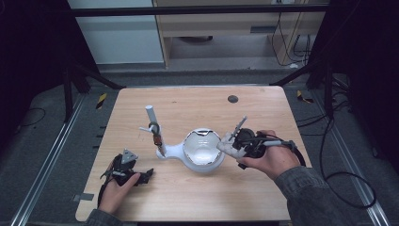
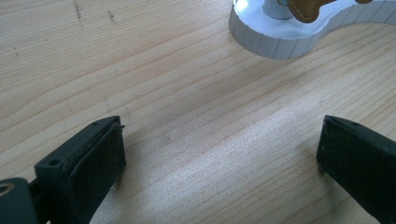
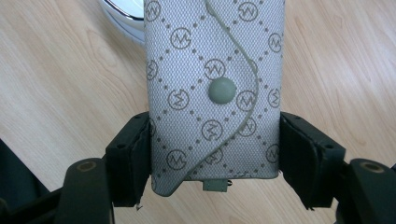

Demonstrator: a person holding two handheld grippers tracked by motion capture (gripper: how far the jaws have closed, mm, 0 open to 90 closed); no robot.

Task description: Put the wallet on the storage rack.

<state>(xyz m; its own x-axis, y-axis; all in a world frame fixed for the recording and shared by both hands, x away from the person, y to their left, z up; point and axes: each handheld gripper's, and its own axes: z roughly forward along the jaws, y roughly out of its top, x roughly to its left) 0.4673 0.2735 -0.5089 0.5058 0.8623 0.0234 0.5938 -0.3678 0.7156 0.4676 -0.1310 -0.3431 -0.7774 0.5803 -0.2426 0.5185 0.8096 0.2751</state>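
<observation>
Nearest us, our left tongs (image 1: 147, 174) rest on the pale wooden table (image 1: 197, 197), jaws spread wide with nothing between them. Our right tongs (image 3: 215, 154) pinch a grey patterned fabric pouch with a snap button (image 3: 215, 88) by its two sides, holding it above the table just beside the white bowl-shaped stand (image 1: 203, 149). Farther off, a brown tag (image 1: 157, 139) hangs on the stand's white upright post (image 1: 151, 117).

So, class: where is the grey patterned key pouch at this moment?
The grey patterned key pouch is clamped in the right tool, held above the table at the right of the high view, just beside the white bowl-shaped stand.
</observation>
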